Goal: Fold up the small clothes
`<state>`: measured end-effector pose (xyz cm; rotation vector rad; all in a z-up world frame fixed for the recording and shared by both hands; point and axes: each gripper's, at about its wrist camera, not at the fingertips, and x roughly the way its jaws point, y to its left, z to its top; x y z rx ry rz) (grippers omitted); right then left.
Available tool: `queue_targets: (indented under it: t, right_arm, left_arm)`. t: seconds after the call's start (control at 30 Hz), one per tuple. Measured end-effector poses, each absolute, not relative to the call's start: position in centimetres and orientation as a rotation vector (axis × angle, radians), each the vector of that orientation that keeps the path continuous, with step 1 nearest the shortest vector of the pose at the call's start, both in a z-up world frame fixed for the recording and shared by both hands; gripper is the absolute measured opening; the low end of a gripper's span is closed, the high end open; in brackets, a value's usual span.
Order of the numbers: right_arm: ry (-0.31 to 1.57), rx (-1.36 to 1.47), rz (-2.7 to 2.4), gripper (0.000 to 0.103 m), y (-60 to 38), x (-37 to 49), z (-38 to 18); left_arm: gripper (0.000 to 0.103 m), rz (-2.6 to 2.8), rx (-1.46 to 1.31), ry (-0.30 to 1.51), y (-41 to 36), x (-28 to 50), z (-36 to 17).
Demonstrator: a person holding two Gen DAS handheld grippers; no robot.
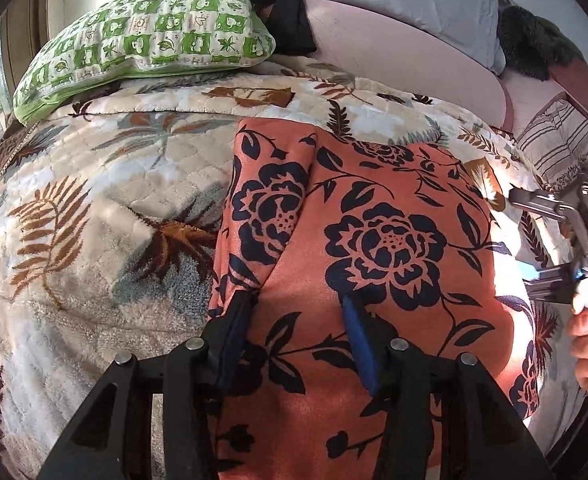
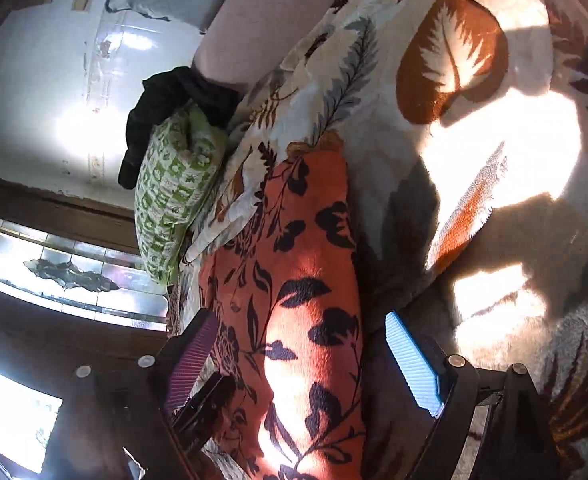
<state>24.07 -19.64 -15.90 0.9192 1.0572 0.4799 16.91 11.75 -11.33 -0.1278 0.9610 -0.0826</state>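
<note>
My left gripper (image 1: 298, 320) hangs with jaws apart over the cloth (image 1: 358, 240), which lies folded on the blanket (image 1: 94, 200); the right gripper (image 2: 302, 360) straddles its edge, spread wide, ready to pinch.

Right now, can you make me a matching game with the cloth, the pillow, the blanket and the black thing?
Things:
1. Orange cloth
2. Pillow
3. Blanket
4. Black garment

Clues:
A. green and white squares
B. cream with brown ferns
C. heaped behind the pillow
D. dark flowers, lying under the open left tool

Pairs: 1-D, 2-A, 3-B, 4-C
</note>
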Motion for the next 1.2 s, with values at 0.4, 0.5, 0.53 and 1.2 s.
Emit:
queue_targets:
  t: [0.4,0.5,0.53,1.2]
  right_arm:
    - [1.119,0.696,0.390,0.062,-16.9,25.4,-15.7]
    - [1.018,0.574,0.359,0.070,-16.7,22.9,-11.6]
    - [0.976,0.563,0.390,0.070,-16.7,21.8,-10.2]
    - [1.151,0.529,0.546,0.080,-10.7,20.7,-12.7]
  left_arm:
    - [0.050,-0.116,-0.196,0.972,12.7,17.1,-11.2]
    - [0.050,-0.116,-0.204,0.979,12.7,17.2,-11.1]
    - [0.050,-0.114,-0.205,0.980,12.6,17.2,-11.1]
    - [0.054,0.027,-0.291,1.100,15.8,12.6,-12.2]
